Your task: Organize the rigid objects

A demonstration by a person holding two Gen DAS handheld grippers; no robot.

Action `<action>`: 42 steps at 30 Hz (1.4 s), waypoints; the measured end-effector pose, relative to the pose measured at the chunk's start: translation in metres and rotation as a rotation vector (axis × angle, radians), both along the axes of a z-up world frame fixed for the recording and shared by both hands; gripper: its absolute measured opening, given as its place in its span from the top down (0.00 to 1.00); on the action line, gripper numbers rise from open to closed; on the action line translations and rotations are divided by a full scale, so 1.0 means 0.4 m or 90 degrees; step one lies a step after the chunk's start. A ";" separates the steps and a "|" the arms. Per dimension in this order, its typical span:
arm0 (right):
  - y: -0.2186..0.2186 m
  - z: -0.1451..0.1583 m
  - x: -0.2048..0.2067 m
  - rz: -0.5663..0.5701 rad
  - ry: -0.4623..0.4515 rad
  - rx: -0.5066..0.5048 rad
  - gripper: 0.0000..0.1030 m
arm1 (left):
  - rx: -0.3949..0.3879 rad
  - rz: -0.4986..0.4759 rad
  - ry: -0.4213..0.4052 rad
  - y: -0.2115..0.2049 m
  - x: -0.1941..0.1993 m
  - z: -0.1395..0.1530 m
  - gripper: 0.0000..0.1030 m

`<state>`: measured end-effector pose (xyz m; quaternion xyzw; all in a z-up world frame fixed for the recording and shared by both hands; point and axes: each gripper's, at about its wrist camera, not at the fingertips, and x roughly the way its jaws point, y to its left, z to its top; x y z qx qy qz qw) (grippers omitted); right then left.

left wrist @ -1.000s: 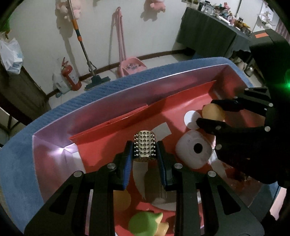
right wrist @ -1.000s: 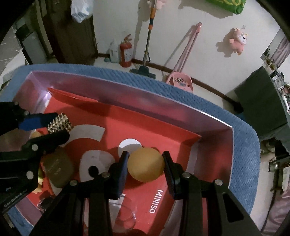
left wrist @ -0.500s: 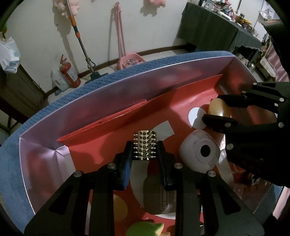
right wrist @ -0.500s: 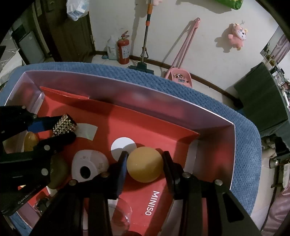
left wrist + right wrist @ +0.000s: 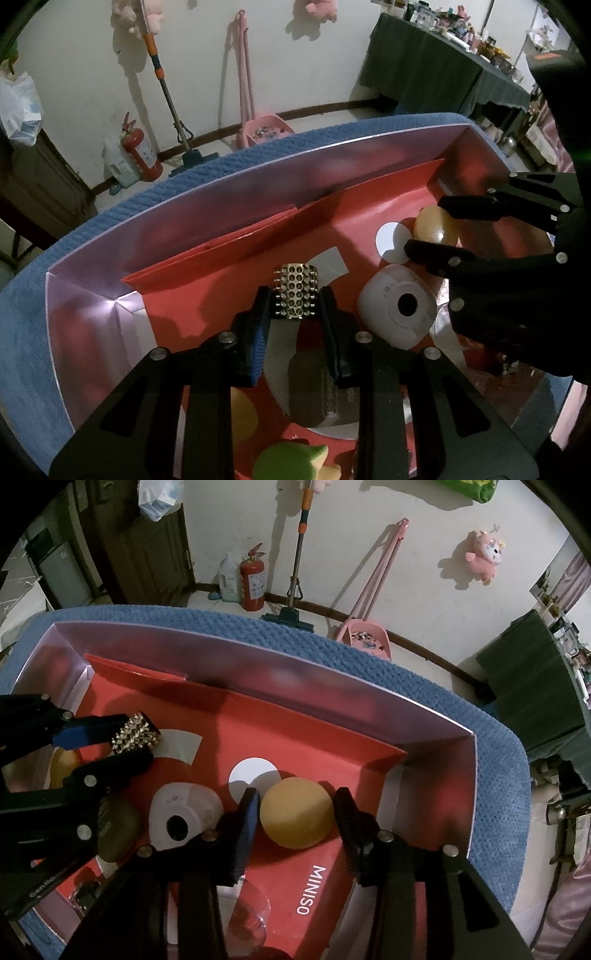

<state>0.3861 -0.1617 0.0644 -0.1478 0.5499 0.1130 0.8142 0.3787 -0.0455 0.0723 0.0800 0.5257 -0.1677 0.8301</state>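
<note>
A red box [image 5: 369, 738] with pale pink walls lies on a blue cloth [image 5: 491, 753]. My left gripper [image 5: 294, 300] is shut on a gold studded cuff [image 5: 295, 284] and holds it just above the box floor at the left; the cuff [image 5: 135, 733] also shows in the right wrist view. My right gripper [image 5: 295, 801] straddles an orange ball [image 5: 295, 818] that rests on the floor at the right end. Its jaws are opening, and a gap shows beside the ball. The left wrist view has the ball [image 5: 432, 229] between those black fingers [image 5: 436, 254].
A white block with a round hole [image 5: 399, 306] lies between the two grippers. A brownish object [image 5: 114, 830], a clear cup [image 5: 247, 915] and a green-and-yellow toy [image 5: 291, 461] sit near the front wall. The box's back wall [image 5: 258, 199] is close behind.
The right gripper's jaws have spread apart from the orange ball, which stays on the box floor. The left gripper still clamps the studded cuff in the same spot.
</note>
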 end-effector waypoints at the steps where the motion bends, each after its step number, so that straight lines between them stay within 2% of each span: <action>1: 0.000 0.002 -0.003 -0.001 -0.002 0.001 0.48 | 0.001 0.002 -0.003 0.001 -0.005 0.006 0.76; 6: 0.004 0.031 -0.022 0.002 -0.022 0.001 0.42 | -0.009 0.008 -0.017 0.014 -0.020 0.027 0.76; 13: -0.004 0.103 -0.072 -0.001 -0.066 0.006 0.40 | -0.059 0.031 -0.050 0.048 -0.077 0.090 0.76; 17: -0.020 0.157 -0.114 -0.008 -0.102 0.016 0.38 | -0.071 0.034 -0.089 0.059 -0.140 0.133 0.76; 19: -0.033 0.186 -0.140 -0.010 -0.123 0.030 0.32 | -0.070 0.031 -0.112 0.060 -0.174 0.152 0.76; 26: -0.067 0.264 -0.260 -0.016 -0.205 0.077 0.31 | -0.090 0.036 -0.204 0.074 -0.310 0.211 0.76; 28: -0.074 0.273 -0.291 -0.018 -0.222 0.097 0.30 | -0.089 0.046 -0.243 0.079 -0.353 0.226 0.76; 32: -0.084 0.273 -0.359 -0.026 -0.259 0.128 0.30 | -0.121 0.063 -0.285 0.098 -0.424 0.242 0.76; 37: -0.088 0.243 -0.433 -0.034 -0.296 0.160 0.28 | -0.130 0.094 -0.335 0.112 -0.485 0.236 0.75; 38: -0.090 0.238 -0.443 -0.036 -0.304 0.166 0.27 | -0.133 0.100 -0.343 0.112 -0.497 0.231 0.74; 39: -0.091 0.230 -0.453 -0.039 -0.313 0.171 0.24 | -0.137 0.106 -0.349 0.113 -0.504 0.226 0.66; 40: -0.089 0.221 -0.460 -0.043 -0.321 0.171 0.20 | -0.140 0.112 -0.355 0.115 -0.511 0.222 0.57; 41: -0.086 0.212 -0.466 -0.045 -0.330 0.169 0.20 | -0.143 0.119 -0.369 0.116 -0.519 0.216 0.36; 42: -0.088 0.206 -0.469 -0.046 -0.336 0.170 0.20 | -0.148 0.122 -0.386 0.119 -0.529 0.212 0.32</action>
